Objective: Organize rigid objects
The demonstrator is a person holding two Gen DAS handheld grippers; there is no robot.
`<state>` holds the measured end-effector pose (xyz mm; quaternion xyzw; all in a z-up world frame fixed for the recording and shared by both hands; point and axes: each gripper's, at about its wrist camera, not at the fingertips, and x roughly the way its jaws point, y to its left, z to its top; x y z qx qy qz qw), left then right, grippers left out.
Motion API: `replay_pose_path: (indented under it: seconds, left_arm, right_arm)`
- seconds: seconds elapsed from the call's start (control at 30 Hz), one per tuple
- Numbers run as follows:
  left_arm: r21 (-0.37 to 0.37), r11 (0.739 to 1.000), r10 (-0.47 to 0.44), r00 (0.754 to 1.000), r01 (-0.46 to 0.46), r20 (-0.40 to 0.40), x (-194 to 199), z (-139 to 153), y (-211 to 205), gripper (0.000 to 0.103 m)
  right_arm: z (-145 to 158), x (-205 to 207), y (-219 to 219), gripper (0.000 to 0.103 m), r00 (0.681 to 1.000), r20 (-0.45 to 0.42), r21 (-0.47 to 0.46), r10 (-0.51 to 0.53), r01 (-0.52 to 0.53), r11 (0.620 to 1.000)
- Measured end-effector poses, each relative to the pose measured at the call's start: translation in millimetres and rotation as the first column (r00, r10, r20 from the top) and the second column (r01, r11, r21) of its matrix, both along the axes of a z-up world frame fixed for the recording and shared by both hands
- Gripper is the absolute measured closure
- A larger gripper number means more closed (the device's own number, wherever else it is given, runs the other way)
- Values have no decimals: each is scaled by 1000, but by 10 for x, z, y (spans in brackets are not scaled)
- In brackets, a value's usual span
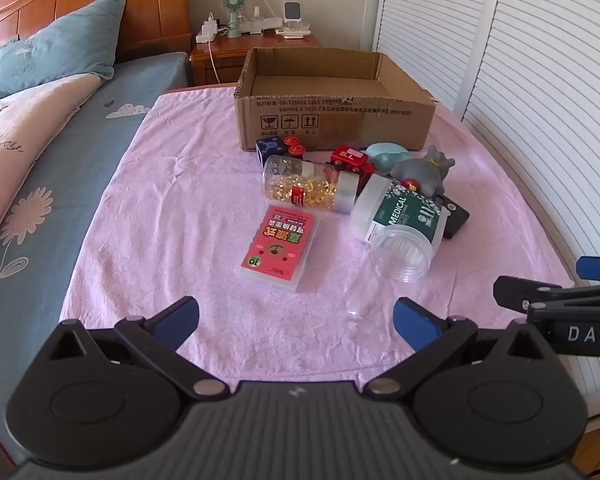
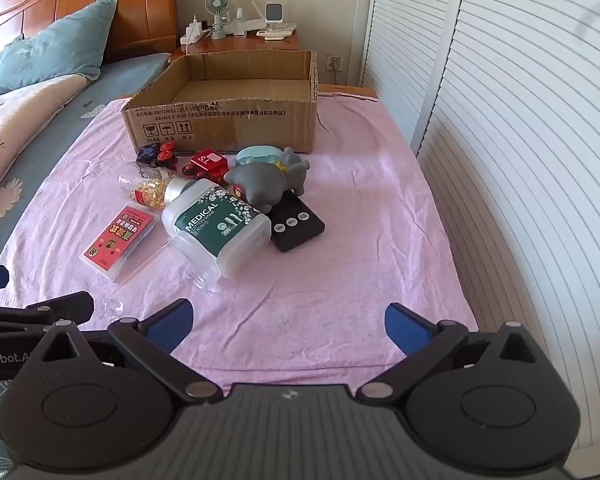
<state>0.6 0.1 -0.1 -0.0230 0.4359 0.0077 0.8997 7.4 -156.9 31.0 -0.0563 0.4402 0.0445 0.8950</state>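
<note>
An open cardboard box [image 1: 334, 120] [image 2: 224, 124] stands at the far end of a pink cloth [image 1: 180, 208] [image 2: 360, 240]. In front of it lies a pile: a bottle of gold capsules [image 1: 308, 188], a green-labelled MEDICAL tub [image 1: 404, 212] [image 2: 216, 224], a clear jar [image 1: 400, 256], a pink card pack [image 1: 278, 246] [image 2: 118, 240], a red toy train [image 1: 350, 160] [image 2: 208, 162], a grey toy animal [image 1: 424, 170] [image 2: 268, 180], a black timer [image 2: 296, 222]. My left gripper [image 1: 296, 320] and right gripper [image 2: 288, 324] are open and empty, near the cloth's front edge.
A bed with blue sheet and pillows [image 1: 52, 56] lies left. A wooden nightstand [image 1: 256, 46] with a fan and chargers stands behind the box. White louvred doors [image 2: 520, 140] close off the right. A teal case [image 1: 388, 154] and blue dice [image 1: 270, 148] sit by the box.
</note>
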Motion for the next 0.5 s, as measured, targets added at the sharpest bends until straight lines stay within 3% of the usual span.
replay_pose_path:
  seconds: [0.5]
  left_arm:
    - [0, 1000, 2, 1000, -2, 14, -6, 0, 7, 1]
  right_arm:
    - [1, -4, -1, 0, 1000, 3, 2, -1, 1, 1000]
